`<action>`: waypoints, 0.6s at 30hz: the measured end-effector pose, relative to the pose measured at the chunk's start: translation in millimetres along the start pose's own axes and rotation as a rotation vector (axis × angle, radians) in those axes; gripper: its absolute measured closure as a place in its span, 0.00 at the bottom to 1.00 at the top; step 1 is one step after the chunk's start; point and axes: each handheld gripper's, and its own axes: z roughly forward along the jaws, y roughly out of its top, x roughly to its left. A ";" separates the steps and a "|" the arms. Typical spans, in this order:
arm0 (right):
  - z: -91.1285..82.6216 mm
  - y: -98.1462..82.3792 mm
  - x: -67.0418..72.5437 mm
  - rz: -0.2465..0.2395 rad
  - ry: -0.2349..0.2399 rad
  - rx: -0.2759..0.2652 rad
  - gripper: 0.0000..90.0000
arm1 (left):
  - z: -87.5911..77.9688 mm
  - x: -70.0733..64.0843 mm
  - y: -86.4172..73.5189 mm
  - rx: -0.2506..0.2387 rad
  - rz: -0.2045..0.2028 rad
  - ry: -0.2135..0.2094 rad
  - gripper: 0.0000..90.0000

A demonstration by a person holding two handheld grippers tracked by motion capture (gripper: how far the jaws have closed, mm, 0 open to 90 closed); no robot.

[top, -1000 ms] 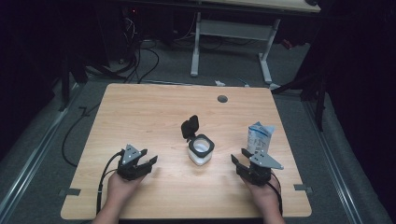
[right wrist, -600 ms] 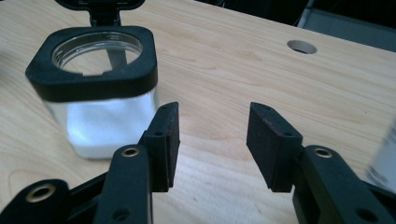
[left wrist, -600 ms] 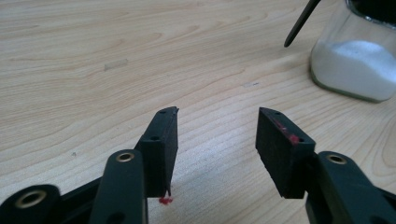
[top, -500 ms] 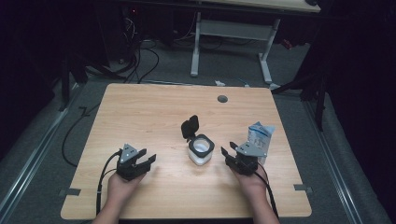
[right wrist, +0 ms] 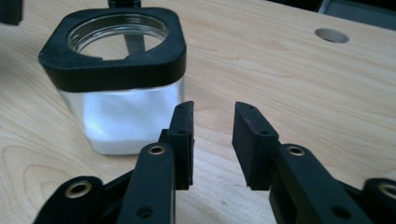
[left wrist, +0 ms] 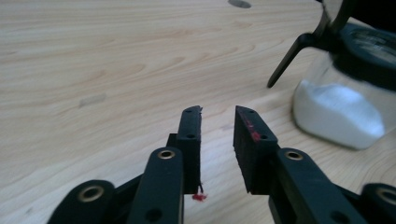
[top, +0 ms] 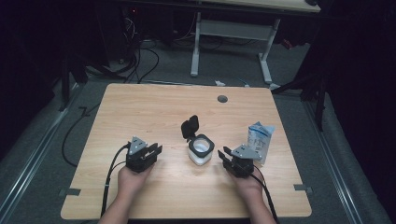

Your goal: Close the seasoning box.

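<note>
A square clear jar (top: 201, 150) with a black rim and white powder inside stands mid-table, its black flip lid (top: 189, 126) raised behind it. My left gripper (top: 153, 150) rests on the table to the jar's left, apart from it. Its jaws have just been closing and stand a narrow gap apart with nothing between them (left wrist: 218, 116); the jar (left wrist: 345, 102) sits off to the right there. My right gripper (top: 226, 153) lies just right of the jar. Its jaws have also just been closing and hold nothing (right wrist: 212, 114), with the jar (right wrist: 121, 79) close at left.
A blue and white pouch (top: 259, 140) stands upright just behind the right gripper. A round cable hole (top: 222, 98) sits near the far edge of the wooden table (top: 140, 107). Cables trail from both grippers over the near edge. Another desk's legs (top: 231, 46) stand beyond.
The right gripper has slid left, away from the pouch and up beside the jar. The left gripper has shifted a little toward the jar. Both pairs of jaws stand narrower.
</note>
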 end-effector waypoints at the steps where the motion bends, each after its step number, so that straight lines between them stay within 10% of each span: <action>1: 0.3 -0.7 1.0 -0.004 0.000 0.002 0.82 | 2.4 -1.8 2.8 -0.006 0.003 0.000 0.86; 8: 1.7 -3.0 8.4 -0.022 0.023 0.029 1.00 | 16.6 -8.6 23.1 -0.021 -0.001 -0.018 0.98; 18: 0.9 -0.2 21.1 -0.058 0.066 0.005 1.00 | 29.2 -27.2 48.1 -0.064 0.022 -0.043 0.99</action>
